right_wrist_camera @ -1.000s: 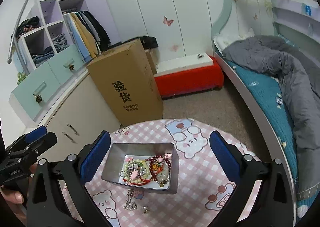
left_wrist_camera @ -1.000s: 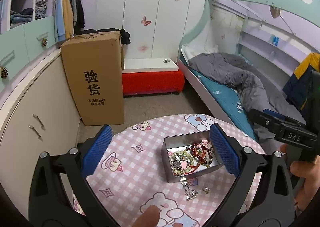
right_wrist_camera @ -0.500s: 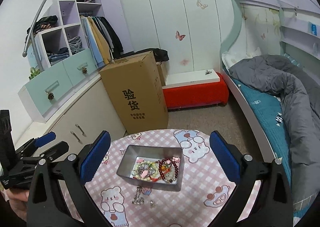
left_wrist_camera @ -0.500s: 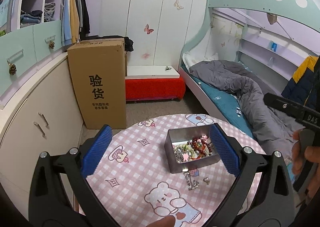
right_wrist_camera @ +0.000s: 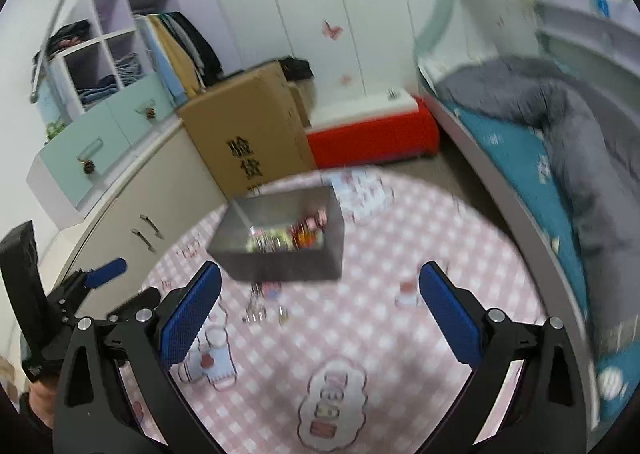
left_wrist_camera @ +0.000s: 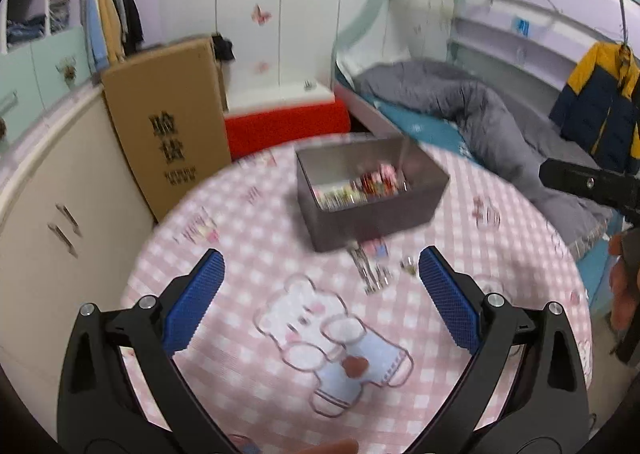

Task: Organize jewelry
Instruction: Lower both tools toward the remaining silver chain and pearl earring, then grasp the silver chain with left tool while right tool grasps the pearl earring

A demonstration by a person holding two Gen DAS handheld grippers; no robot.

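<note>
Left gripper (left_wrist_camera: pixel 320 270): the two blue pads are spread wide apart and nothing is between them; it hangs over the near part of the table. In the right wrist view it shows at the left edge (right_wrist_camera: pixel 100 282).
Right gripper (right_wrist_camera: pixel 320 286): also wide open, with nothing held; it is above the table, in front of the tin. In the left wrist view only its black body shows at the right edge (left_wrist_camera: pixel 592 186).
Tin box (left_wrist_camera: pixel 372 194): grey metal, rectangular, open at the top, standing on the far half of the table.
Beaded jewelry (left_wrist_camera: pixel 368 184): a mixed heap of red, green and pale beads inside the tin; the frames are blurred, so single pieces cannot be told apart.
Loose pieces (left_wrist_camera: pixel 374 274): small silver items lying on the cloth just in front of the tin, outside it; in the right wrist view (right_wrist_camera: pixel 256 312) they are between the tin and the gripper.
Table (left_wrist_camera: pixel 248 238): round, covered by a pink checked cloth with cartoon bears.
Cardboard box (right_wrist_camera: pixel 248 134): tall, standing on the floor behind the table, beside the cabinet.
Red bench (right_wrist_camera: pixel 372 138): low, against the white wardrobe.
Bed (left_wrist_camera: pixel 460 106): to the right, with a grey blanket.
</note>
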